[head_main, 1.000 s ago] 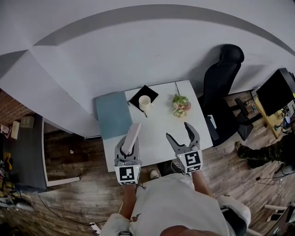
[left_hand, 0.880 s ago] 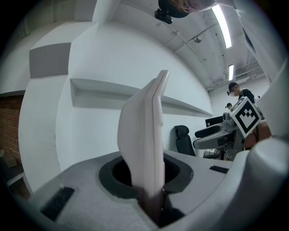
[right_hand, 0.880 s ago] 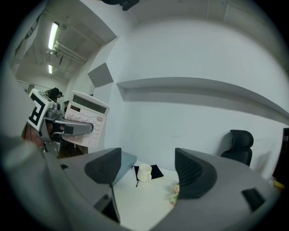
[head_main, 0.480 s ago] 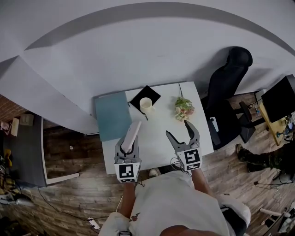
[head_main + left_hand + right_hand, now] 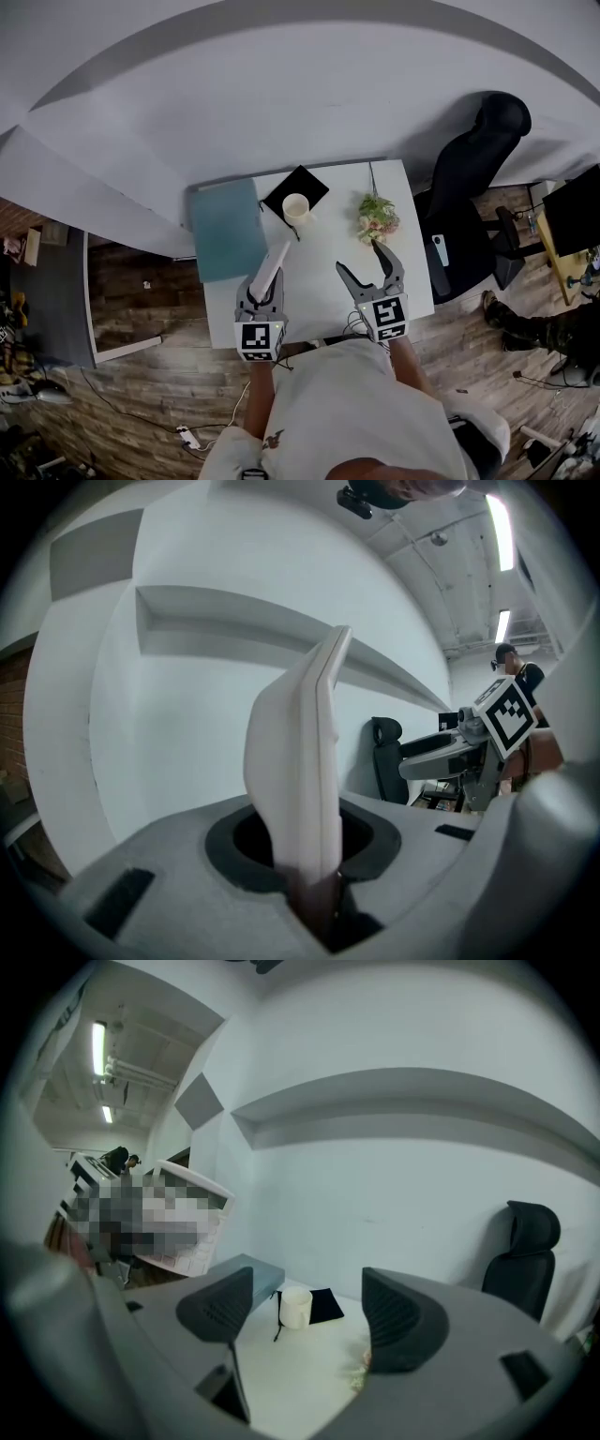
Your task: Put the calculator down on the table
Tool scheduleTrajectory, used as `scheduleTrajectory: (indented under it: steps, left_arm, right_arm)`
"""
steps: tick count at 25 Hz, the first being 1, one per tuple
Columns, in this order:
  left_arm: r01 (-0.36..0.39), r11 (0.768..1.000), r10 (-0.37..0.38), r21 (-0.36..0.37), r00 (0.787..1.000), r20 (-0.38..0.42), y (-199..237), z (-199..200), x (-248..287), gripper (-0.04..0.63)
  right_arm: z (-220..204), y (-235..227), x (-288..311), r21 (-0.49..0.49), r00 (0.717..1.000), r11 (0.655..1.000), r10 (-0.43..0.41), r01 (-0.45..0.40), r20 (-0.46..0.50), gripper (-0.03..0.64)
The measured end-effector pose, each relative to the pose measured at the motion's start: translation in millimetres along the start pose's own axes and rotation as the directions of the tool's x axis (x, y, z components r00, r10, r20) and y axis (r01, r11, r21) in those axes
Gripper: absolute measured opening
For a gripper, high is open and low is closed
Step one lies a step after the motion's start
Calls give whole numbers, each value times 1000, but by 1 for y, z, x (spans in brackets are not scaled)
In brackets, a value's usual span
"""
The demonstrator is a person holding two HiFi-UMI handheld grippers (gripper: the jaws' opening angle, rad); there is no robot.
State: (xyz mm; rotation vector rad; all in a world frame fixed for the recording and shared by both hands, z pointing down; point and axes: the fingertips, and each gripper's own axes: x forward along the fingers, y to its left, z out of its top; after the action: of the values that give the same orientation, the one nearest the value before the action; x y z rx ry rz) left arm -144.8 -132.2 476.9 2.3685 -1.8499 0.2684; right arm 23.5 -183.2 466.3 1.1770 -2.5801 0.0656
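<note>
one calculator clamped in left tool, over table

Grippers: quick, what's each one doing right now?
Left gripper: shut on the calculator.
Right gripper: open, jaws closing, nothing between them.

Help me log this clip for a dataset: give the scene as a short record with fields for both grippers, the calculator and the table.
left gripper: shut on the calculator
calculator: white, sticking out of the jaws edge-on, over the table, not laid down
right gripper: jaws apart and closing, nothing between them
table: white; holds a teal folder, a cup on a black cloth, and flowers
beside the table: black chair
</note>
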Motion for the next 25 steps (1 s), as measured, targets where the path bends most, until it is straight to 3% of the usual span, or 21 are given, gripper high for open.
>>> scheduleTrajectory:
  steps: [9, 15, 25]
  left_arm:
    - [25, 995, -35, -100, 994, -100, -14, -41, 30, 87]
    - [42, 977, -74, -209, 986, -149, -24, -68, 39, 87]
    - [85, 962, -148, -259, 961, -233, -41, -105, 58, 87]
  right_arm:
    - [-39, -16, 17, 42, 995, 998, 56, -53, -78, 356]
    - [-61, -23, 25, 65, 988, 994, 98, -91, -123, 348]
    - [-93, -22, 40, 87, 970, 987, 147, -132, -195, 333]
